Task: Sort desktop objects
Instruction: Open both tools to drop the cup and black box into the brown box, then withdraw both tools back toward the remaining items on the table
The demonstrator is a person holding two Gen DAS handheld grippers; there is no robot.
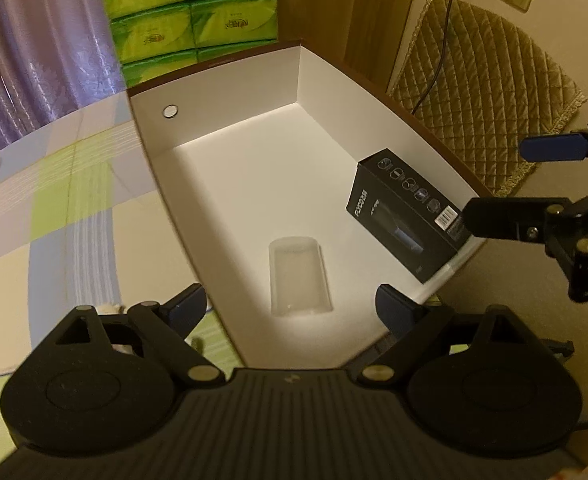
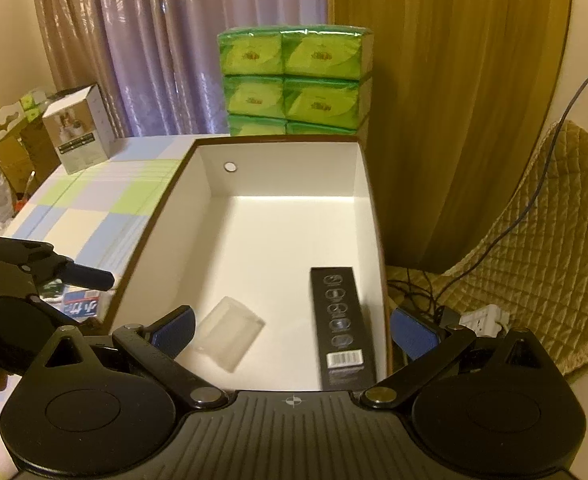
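Surface finishes noted.
Matt white card lines the box (image 1: 325, 80); glossy black carton (image 1: 407, 216); clear smooth plastic case (image 1: 299, 276); shiny film wraps tissue packs (image 2: 294, 80).

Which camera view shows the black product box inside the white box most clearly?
The left wrist view shows the black product box best: two faces are visible, with the white lettering, the icon row and the barcode label, sharp. In the right wrist view the same box appears end-on and slightly blurred, beside the white box's right wall, showing mainly its icon face.
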